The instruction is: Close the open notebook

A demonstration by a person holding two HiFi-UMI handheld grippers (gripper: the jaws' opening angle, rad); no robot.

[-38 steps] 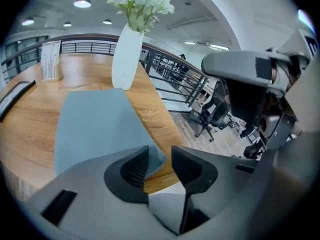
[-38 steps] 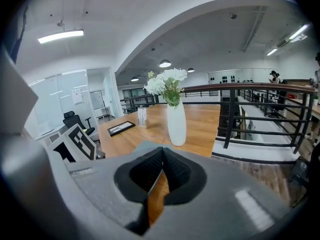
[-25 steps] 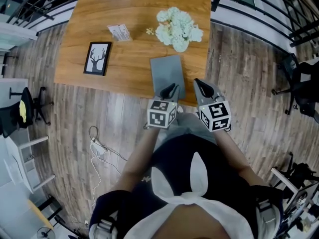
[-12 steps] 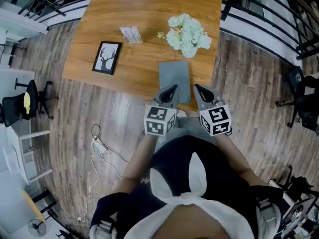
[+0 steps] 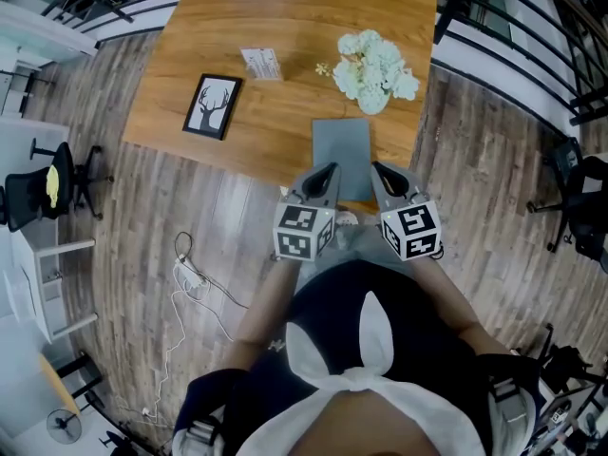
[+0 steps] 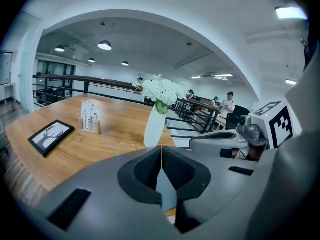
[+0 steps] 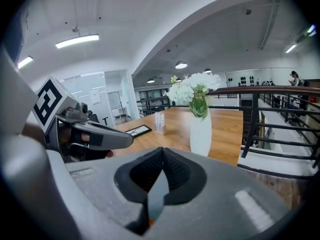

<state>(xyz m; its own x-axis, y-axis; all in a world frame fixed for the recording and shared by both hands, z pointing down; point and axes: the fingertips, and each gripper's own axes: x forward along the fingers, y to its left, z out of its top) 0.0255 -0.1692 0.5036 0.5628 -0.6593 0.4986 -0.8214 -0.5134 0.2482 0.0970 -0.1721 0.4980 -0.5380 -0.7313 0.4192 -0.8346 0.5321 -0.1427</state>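
Wood table point(image 5: 285, 46): notebook point(image 5: 342, 150) just ahead of left claw point(image 5: 327, 172) and right claw point(image 5: 378, 171) looks closed, probably done; both pinched together, empty.

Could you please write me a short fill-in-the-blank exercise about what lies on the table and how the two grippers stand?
1. The gray notebook lies ___ on the wooden table.
2. The framed picture shows a ___.
3. The flowers in the vase are ___.
4. The left gripper and the right gripper are both ___, with nothing held.

Missing words: closed; deer; white; shut
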